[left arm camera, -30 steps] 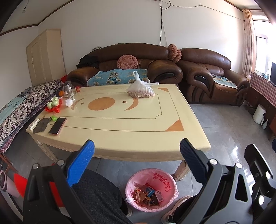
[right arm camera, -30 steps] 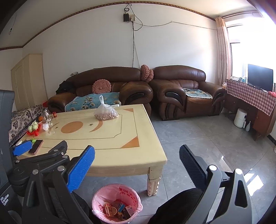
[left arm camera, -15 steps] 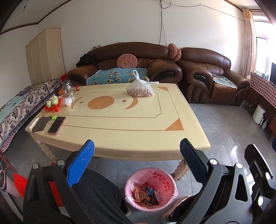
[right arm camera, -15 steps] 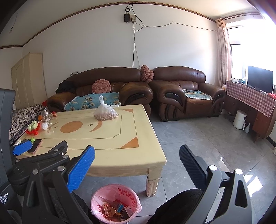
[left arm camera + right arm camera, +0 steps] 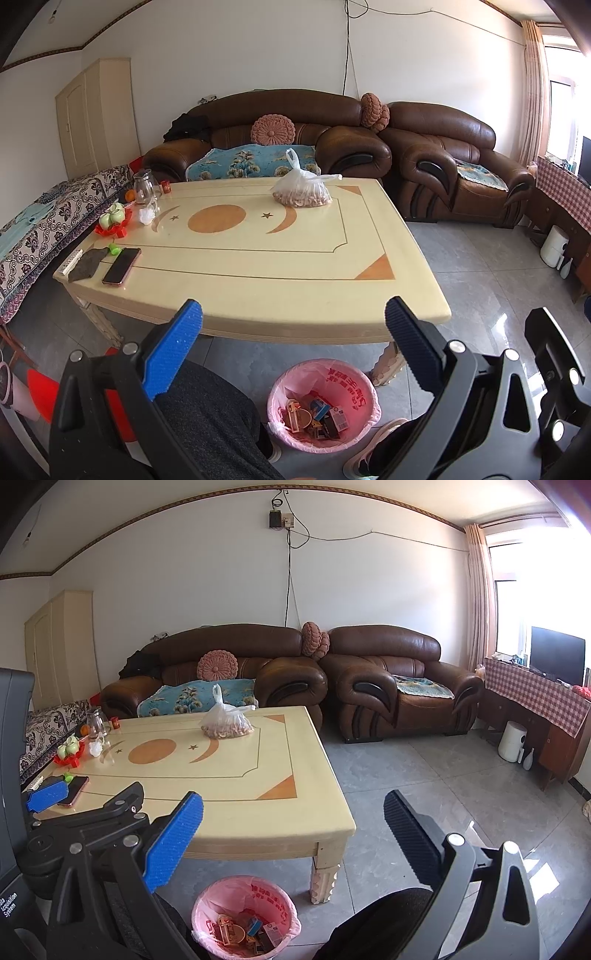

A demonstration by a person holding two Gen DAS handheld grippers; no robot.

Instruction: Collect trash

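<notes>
Both pairs of fingers stood spread wide and empty: the left gripper (image 5: 293, 325) and the right gripper (image 5: 293, 808) each hung above the near edge of the cream table (image 5: 258, 266). Below them, on the tiled floor just beside a table leg, sat the pink-lined trash bin (image 5: 323, 404) with boxes and wrappers inside. A knotted plastic bag (image 5: 303, 190) rested on the table's far side, and a phone (image 5: 122, 266) lay near its left corner.
</notes>
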